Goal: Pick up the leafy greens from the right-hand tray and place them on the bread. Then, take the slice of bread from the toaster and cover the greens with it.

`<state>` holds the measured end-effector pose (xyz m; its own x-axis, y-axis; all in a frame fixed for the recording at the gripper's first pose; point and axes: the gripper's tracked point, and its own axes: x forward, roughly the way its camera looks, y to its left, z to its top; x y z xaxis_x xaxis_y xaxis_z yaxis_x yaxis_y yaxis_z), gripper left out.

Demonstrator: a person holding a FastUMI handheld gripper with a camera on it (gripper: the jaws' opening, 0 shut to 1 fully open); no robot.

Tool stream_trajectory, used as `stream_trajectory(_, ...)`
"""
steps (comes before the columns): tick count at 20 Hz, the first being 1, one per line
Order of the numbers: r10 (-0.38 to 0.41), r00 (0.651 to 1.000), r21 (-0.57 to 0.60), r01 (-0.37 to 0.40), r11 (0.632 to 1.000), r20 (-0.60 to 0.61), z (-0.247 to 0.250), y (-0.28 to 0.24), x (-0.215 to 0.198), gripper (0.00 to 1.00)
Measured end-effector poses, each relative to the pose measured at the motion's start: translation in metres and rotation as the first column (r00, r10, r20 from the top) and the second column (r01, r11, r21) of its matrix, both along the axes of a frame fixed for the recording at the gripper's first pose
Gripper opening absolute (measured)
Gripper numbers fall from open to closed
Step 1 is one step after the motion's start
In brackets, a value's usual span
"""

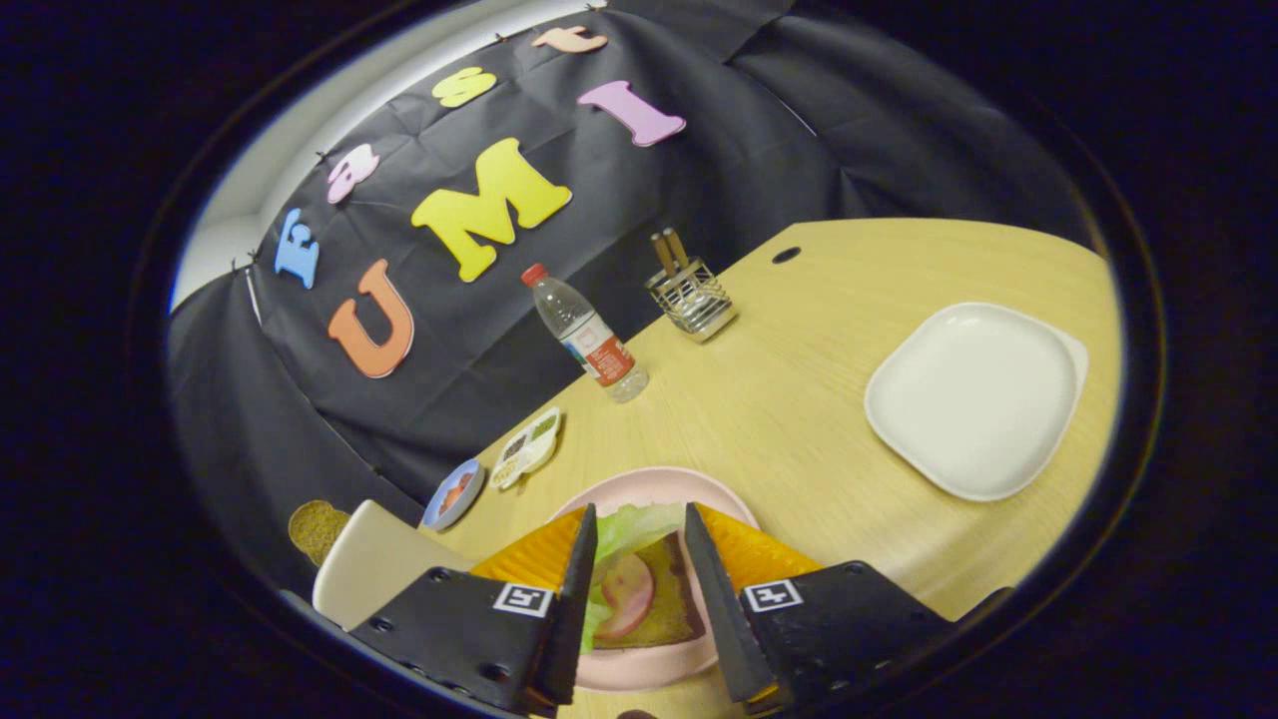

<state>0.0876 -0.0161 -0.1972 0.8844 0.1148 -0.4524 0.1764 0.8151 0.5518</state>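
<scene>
The wooden table (799, 399) is being seen tilted, running up to the black cloth wall.

On the table, well beyond the fingers and off to their right, a white square tray (973, 399) is being shown lying flat; nothing is seen on it.

Directly under the fingers, a pink round plate (654, 484) is being viewed from above. On it a slice of dark bread (671, 599) is lying, with a pink round slice, seemingly ham or sausage (627, 596), on top, and the leafy greens (639, 527) are lying on the bread at its far end, spreading toward the plate's rim.

The gripper (639, 544) is being held just over the plate with its fingers parted to a moderate gap; nothing is being pinched between them, and bread, pink slice and greens are being seen through the gap.

To the left of the fingers a cream toaster (374, 569) is partly seen, with a brown slice of bread (318, 529) sticking up just beyond it.

Farther back by the wall: a clear water bottle (589, 338) with a red cap, a wire holder (691, 300) with two sticks in it, a white divided dish (527, 449) and a small blue dish (454, 494).
</scene>
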Motion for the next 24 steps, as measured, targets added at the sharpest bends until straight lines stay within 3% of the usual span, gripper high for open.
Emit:
stream_trajectory(6, -0.006, 0.993, -0.179, 0.027, 0.983, 0.117, 0.048, -0.003, -0.013, 0.9)
stream_trajectory(8, -0.004, 0.983, -0.276, 0.056, 0.96, 0.184, 0.077, 0.001, -0.019, 0.95)
stream_trajectory(13, 0.027, 0.95, -0.428, 0.115, 0.896, 0.311, 0.153, 0.039, -0.033, 0.95)
stream_trajectory(19, 0.109, 0.916, -0.478, 0.096, 0.873, 0.385, 0.21, 0.129, -0.034, 0.95)
stream_trajectory(24, 0.191, 0.921, -0.455, -0.018, 0.89, 0.339, 0.2, 0.215, -0.026, 0.95)
